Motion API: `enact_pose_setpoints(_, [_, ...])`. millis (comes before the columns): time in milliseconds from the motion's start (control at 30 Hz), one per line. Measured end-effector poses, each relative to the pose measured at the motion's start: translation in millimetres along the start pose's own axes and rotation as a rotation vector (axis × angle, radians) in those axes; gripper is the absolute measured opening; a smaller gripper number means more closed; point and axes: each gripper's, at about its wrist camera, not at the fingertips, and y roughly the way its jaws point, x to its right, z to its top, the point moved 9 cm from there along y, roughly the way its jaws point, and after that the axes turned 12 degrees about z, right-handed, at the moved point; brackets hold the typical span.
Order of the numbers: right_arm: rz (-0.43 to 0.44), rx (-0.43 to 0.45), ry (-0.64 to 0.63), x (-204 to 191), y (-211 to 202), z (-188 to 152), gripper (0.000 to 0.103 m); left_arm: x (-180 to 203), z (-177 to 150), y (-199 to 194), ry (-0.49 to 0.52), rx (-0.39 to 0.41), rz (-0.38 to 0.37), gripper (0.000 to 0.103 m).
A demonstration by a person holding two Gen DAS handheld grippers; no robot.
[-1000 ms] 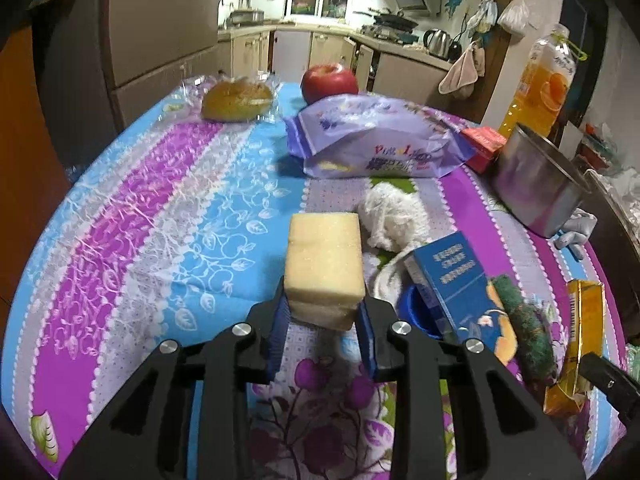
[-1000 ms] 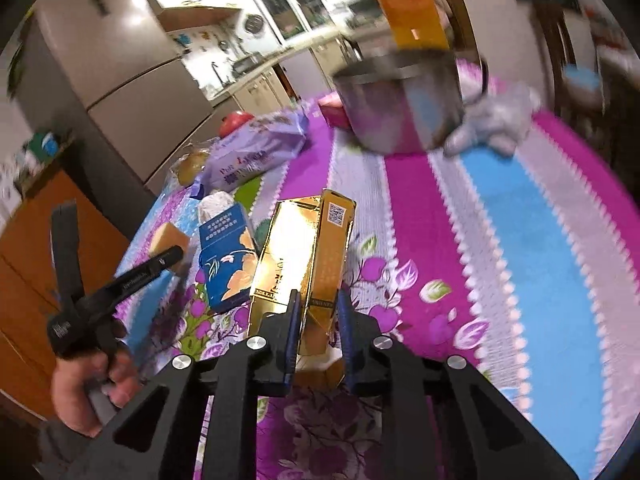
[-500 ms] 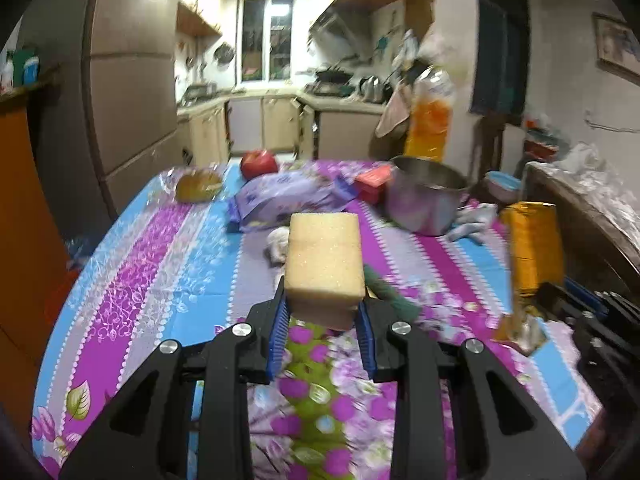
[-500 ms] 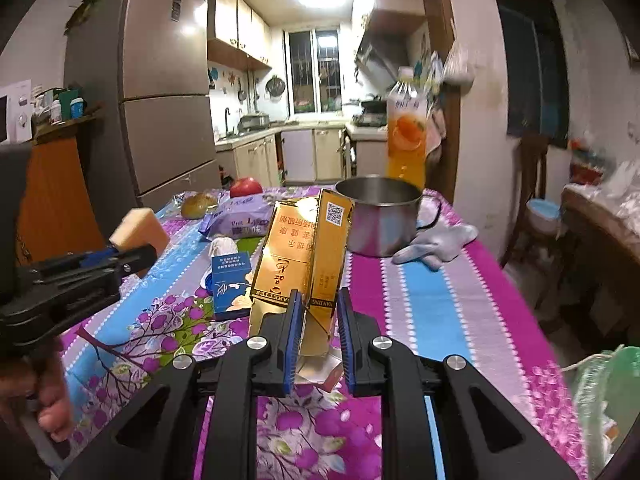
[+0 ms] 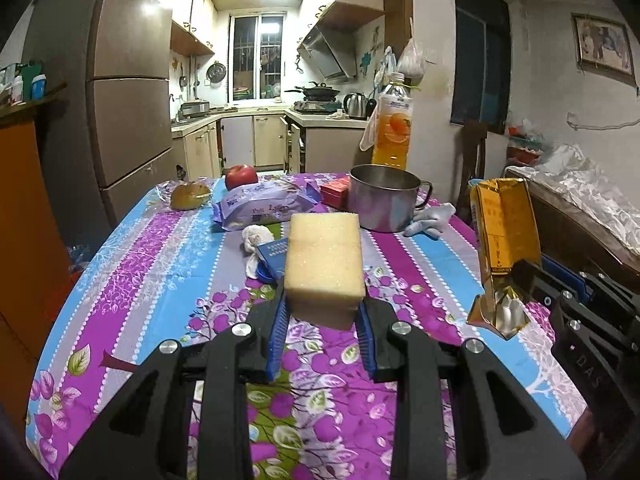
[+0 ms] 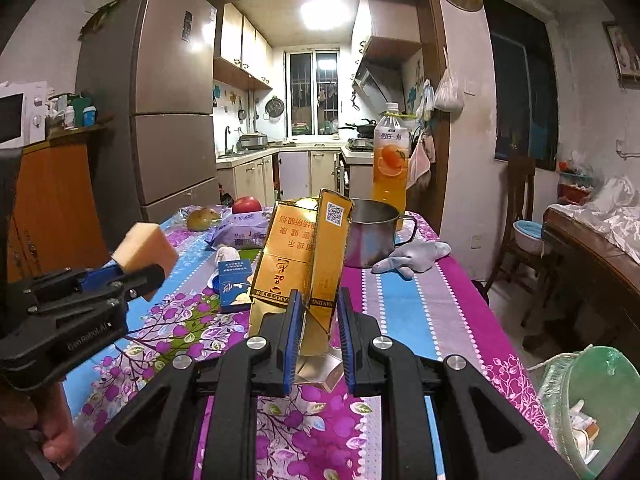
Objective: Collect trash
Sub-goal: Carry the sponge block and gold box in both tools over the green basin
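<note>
My left gripper (image 5: 323,316) is shut on a yellow sponge (image 5: 325,258) and holds it above the near end of the table; the sponge also shows in the right wrist view (image 6: 146,246). My right gripper (image 6: 318,320) is shut on a flattened gold carton (image 6: 304,260), held upright above the table; the carton shows at the right of the left wrist view (image 5: 504,236). A green bin with a plastic liner (image 6: 592,404) stands on the floor at the lower right, with some scraps inside.
On the flowered tablecloth (image 5: 168,264) lie a blue box (image 6: 236,282), a crumpled white tissue (image 5: 256,236), a purple snack bag (image 5: 264,206), a steel pot (image 5: 384,202), a grey glove (image 6: 408,256), an apple (image 5: 241,176), a bun (image 5: 190,196) and a juice bottle (image 5: 394,128).
Both grippers have lifted and drawn back from the table, each keeping its hold. The views now look level across the table, and the bin has come further into the right view.
</note>
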Motion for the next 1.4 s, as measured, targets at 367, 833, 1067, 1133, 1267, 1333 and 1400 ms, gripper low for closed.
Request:
enact_pose_setpoints(367, [-0.045, 0.035, 0.029, 27, -48, -3, 0.019, 45, 1, -20, 0.036, 0.019, -0.054, 0.029])
enact_pose_setpoints(833, [-0.192, 0.056, 0.075, 108, -125, -18, 0.019, 142, 6, -48, 0.106, 0.052, -0.177, 0.029])
enact_pose_setpoints(1067, [-0.270, 0.063, 0.084, 154, -166, -20, 0.019, 190, 8, -58, 0.142, 0.058, -0.227, 0.029])
enact_pose_setpoints(1133, [-0.293, 0.062, 0.093, 169, -177, -22, 0.019, 206, 9, -61, 0.152, 0.058, -0.248, 0.029])
enact_pose_setpoints(1267, [-0.334, 0.052, 0.111, 196, -199, -27, 0.019, 240, 7, -66, 0.179, 0.053, -0.292, 0.029])
enact_pose_setpoints(1333, [-0.346, 0.038, 0.126, 209, -207, -32, 0.019, 260, 5, -69, 0.199, 0.044, -0.321, 0.029])
enact_pose_setpoints(1400, [-0.360, 0.019, 0.141, 222, -215, -36, 0.019, 278, 3, -71, 0.218, 0.035, -0.343, 0.029])
